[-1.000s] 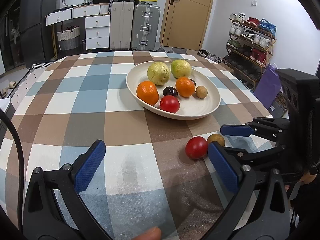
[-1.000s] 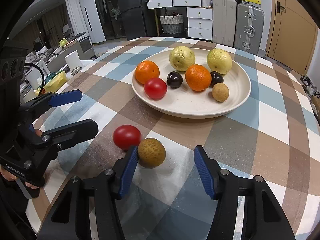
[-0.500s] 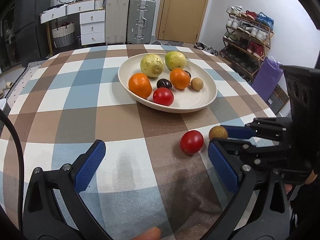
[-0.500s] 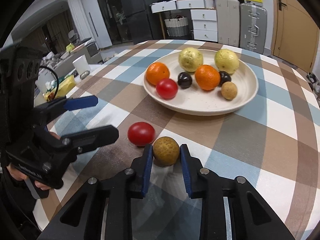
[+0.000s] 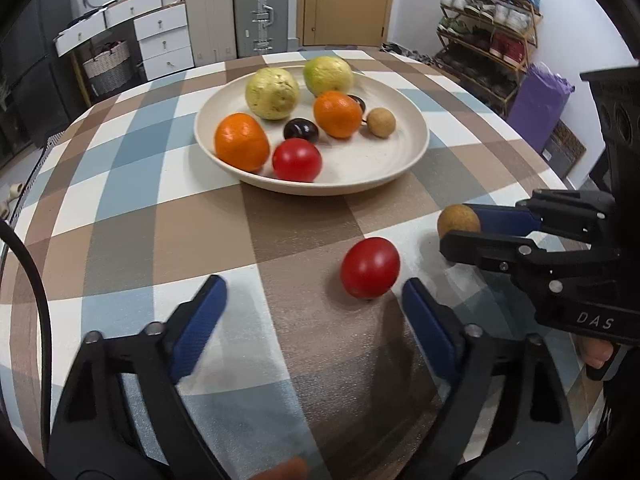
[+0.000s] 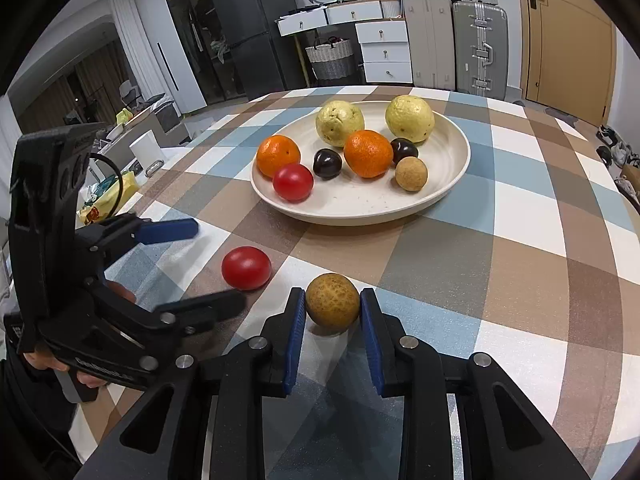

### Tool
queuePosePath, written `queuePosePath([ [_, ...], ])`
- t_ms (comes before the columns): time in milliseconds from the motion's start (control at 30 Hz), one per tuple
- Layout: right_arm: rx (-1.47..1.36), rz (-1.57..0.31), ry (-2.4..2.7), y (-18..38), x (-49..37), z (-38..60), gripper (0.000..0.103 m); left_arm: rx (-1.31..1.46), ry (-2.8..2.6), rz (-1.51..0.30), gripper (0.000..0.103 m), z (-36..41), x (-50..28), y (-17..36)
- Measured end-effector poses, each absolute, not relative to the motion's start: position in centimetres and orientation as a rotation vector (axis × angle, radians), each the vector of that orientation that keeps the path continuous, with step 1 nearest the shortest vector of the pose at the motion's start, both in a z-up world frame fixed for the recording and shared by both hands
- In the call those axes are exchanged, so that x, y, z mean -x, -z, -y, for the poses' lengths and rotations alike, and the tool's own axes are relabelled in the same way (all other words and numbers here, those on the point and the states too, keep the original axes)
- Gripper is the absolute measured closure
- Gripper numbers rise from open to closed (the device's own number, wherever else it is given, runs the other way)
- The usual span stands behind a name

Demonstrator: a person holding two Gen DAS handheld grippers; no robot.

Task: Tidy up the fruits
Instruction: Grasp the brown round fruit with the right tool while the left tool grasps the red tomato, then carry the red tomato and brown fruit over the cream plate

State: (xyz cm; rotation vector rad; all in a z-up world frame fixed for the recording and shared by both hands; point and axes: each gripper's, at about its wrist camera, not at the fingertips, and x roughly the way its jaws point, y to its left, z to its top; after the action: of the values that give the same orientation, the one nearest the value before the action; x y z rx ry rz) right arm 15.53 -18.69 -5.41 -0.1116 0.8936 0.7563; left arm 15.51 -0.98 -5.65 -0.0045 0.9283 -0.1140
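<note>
Checked counter (image 6: 520, 240), plate (image 6: 448, 188) at mid-cloth already holding fruit. Left claw (image 5: 312, 312) has just been closing, pads not yet touching the red tomato (image 5: 370, 267) that lies loose between them; smooth, soft, likely slips, so grip across its middle. Right claw (image 6: 332, 320) is clamped on the small brown fruit (image 6: 333, 305): round, no clear long axis, light, rough-skinned.
</note>
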Motion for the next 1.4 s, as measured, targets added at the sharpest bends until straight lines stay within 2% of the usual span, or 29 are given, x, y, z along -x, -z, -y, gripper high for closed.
queuePosePath([
  [100,0.101,-0.893,-0.758,5.4,-15.6,18.9,0.075,-0.03,0.123,-0.924,0.03,1.7,-15.8,5.6],
  [167,0.088,-0.895,-0.758,5.4,-15.6,19.1,0.075,-0.044,0.146,-0.918,0.042,2.2,-15.8,5.5],
  [300,0.072,-0.892,-0.752,5.4,-15.8,19.4,0.075,-0.048,0.167,-0.91,0.053,2.6,-15.8,5.3],
  [400,0.064,-0.892,-0.75,5.3,-15.9,19.5,0.075,-0.05,0.195,-0.904,0.068,2.8,-15.7,5.2],
  [433,0.061,-0.893,-0.75,5.3,-15.9,19.5,0.075,-0.047,0.21,-0.901,0.078,2.9,-15.6,5.2],
  [1400,0.056,-0.834,-0.744,3.8,-16.2,19.8,0.075,0.099,0.18,-0.745,0.077,-0.9,-15.3,1.0],
])
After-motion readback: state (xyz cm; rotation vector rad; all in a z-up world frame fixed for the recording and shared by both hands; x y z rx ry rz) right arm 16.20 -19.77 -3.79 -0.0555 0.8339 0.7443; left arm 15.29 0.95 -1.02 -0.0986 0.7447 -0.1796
